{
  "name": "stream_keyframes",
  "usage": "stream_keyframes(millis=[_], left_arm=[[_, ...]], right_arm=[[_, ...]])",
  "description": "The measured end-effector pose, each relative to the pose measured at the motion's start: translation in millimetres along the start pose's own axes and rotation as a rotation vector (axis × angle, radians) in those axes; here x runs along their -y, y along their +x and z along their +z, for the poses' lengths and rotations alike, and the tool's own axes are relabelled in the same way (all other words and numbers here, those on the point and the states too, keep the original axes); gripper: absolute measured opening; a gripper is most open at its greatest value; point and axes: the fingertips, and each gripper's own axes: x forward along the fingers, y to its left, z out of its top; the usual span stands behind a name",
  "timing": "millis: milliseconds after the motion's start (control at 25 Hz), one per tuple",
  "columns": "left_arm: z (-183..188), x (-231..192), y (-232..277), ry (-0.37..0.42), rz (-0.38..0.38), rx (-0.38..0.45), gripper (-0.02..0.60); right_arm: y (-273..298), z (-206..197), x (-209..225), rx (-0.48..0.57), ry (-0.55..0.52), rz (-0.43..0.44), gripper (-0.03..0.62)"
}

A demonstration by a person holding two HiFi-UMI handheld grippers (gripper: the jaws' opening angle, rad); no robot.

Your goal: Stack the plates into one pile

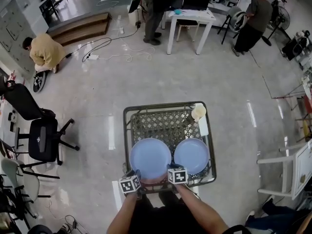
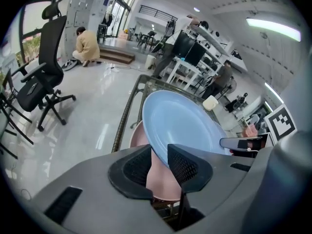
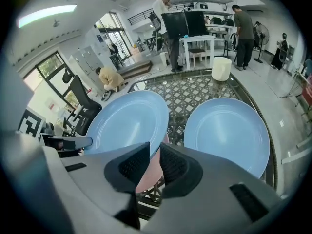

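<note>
Blue plate, left (image 1: 150, 157): lies over the near left part of the metal lattice table (image 1: 163, 122), tilted, its near edge raised above a pink plate (image 2: 163, 179) that lies under it.

Left gripper (image 2: 158, 162): at the near left rim of that plate. Jaws closed on the rim, and the plate's blue edge passes down between the two pads. The pink plate shows in the gap below them.

Right gripper (image 3: 155, 162): at the near right rim of the same plate, just beside the left gripper. Jaws drawn narrow, with the blue rim meeting the top of the gap and pink visible beneath.

Blue plate, right (image 1: 191, 155): flat on the lattice, just beside the left one, clear of both grippers.

Cream cup (image 1: 198, 112): upright at the far right corner of the table, beyond the right plate.
</note>
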Motion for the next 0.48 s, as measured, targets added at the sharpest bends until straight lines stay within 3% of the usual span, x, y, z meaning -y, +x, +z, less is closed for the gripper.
stream_keyframes(millis=[480], left_arm=[[-30, -15, 12, -0.022, 0.030, -0.062, 0.106]], right_arm=[[21, -34, 2, -0.146, 0.003, 0.007, 0.060]])
